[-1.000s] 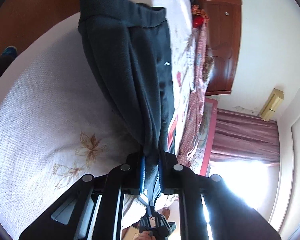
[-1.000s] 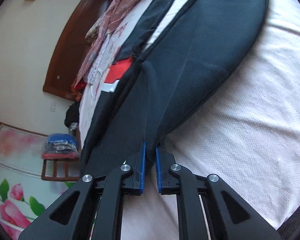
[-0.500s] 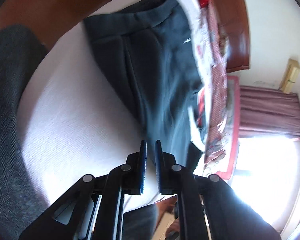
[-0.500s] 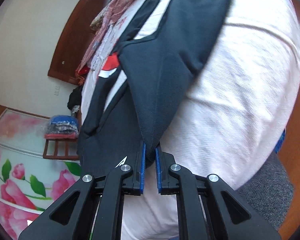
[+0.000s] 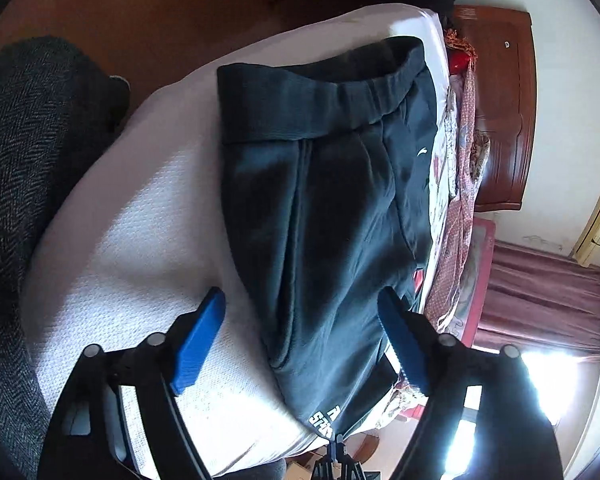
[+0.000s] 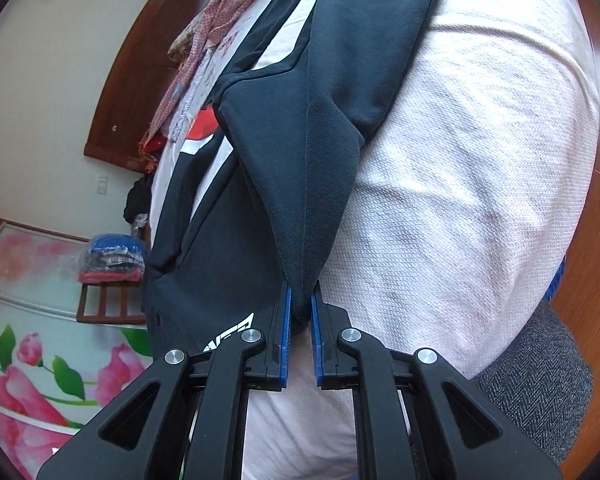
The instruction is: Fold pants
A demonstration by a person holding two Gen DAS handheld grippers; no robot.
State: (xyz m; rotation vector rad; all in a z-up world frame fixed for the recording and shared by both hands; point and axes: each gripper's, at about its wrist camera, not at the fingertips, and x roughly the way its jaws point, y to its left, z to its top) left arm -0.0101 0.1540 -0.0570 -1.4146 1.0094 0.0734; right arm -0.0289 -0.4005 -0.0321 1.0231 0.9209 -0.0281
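Bedroom with a wooden floor, and a white textured bed cover (image 5: 140, 240) serving as the work surface: wide, soft and flat enough to lay cloth out. Spread on it, dark pants (image 5: 320, 200), with the waistband (image 5: 320, 108) at the far end in the left wrist view and the legs running toward the near edge. Possibly already doubled lengthwise, judging from the long crease down the middle. Right of the pants, reddish patterned cloth (image 5: 460, 220) heaped along the bed's side, out of the way of the work. Beside the pants in the right wrist view, another dark garment with white and red panels (image 6: 196, 148), partly under them. At the near left, grey herringbone fabric (image 5: 20, 200), probably the person's own clothing.

Left gripper (image 5: 300, 294): just been opening, now spread wide, blue pads well apart above the pants and pinching nothing; cloth seen between them only because it lies on the bed beneath. Likely released so that this end settles flat.

Right gripper (image 6: 301, 292): clamped on a pointed fold of the pants, fabric rising from the bed into the pads and drawn taut. Probably held to keep that edge lined up, or to carry it across for the next fold. Folding judged partway: no crosswise fold visible yet.
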